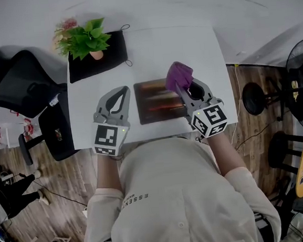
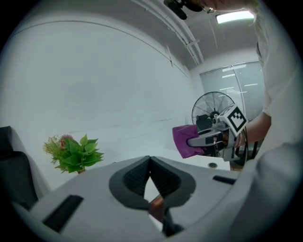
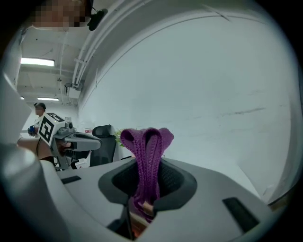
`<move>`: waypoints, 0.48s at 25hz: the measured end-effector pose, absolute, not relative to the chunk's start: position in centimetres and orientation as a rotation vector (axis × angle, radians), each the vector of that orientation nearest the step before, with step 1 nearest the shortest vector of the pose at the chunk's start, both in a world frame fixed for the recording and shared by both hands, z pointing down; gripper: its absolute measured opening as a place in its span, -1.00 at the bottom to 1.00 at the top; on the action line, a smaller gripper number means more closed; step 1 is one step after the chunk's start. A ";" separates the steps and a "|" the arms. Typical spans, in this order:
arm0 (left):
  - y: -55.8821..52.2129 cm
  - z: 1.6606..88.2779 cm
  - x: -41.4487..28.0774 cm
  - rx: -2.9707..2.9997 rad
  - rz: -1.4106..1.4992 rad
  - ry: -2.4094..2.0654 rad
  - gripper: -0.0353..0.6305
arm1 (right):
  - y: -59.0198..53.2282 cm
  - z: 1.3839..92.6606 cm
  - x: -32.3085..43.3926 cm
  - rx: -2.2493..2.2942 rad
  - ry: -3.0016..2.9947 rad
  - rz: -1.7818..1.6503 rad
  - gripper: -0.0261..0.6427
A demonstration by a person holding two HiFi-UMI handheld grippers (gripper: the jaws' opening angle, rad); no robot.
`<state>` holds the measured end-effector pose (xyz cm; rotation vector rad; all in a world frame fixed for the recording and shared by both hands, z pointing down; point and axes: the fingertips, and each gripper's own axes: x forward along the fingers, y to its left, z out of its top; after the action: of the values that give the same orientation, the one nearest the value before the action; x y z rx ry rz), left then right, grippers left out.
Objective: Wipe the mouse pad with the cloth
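Right gripper (image 1: 184, 86) has its jaws clamped on the purple cloth (image 1: 178, 74), mid-frame over the mouse pad's (image 1: 154, 103) right edge. Left gripper (image 1: 119, 93) sits just left, jaws pressed together, empty.

We hold both grippers low and side by side, pointing forward away from our body, the left gripper (image 1: 120, 92) with its jaws closed together on nothing and the right gripper (image 1: 186, 88) with its jaws clamped on the purple cloth (image 1: 178, 75).
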<state>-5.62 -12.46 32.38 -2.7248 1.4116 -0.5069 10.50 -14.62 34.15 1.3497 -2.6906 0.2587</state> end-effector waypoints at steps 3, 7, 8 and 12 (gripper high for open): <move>-12.9 32.1 -5.5 -2.729 -0.487 1.414 -0.89 | -14.8 33.8 10.6 1.341 -2.689 0.215 -0.63; -13.3 31.9 -5.2 -2.736 -0.462 1.422 -0.89 | -15.2 33.3 10.9 1.344 -2.691 0.186 -0.64; -13.3 31.9 -5.1 -2.737 -0.460 1.422 -0.89 | -15.2 33.3 11.0 1.346 -2.691 0.186 -0.64; -13.5 31.8 -4.8 -2.737 -0.459 1.420 -0.89 | -15.4 33.1 11.2 1.351 -2.695 0.191 -0.64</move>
<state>-4.81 -13.45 31.81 -2.7371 1.4195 -0.4592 11.16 -15.43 33.15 1.3509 -2.6952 0.1912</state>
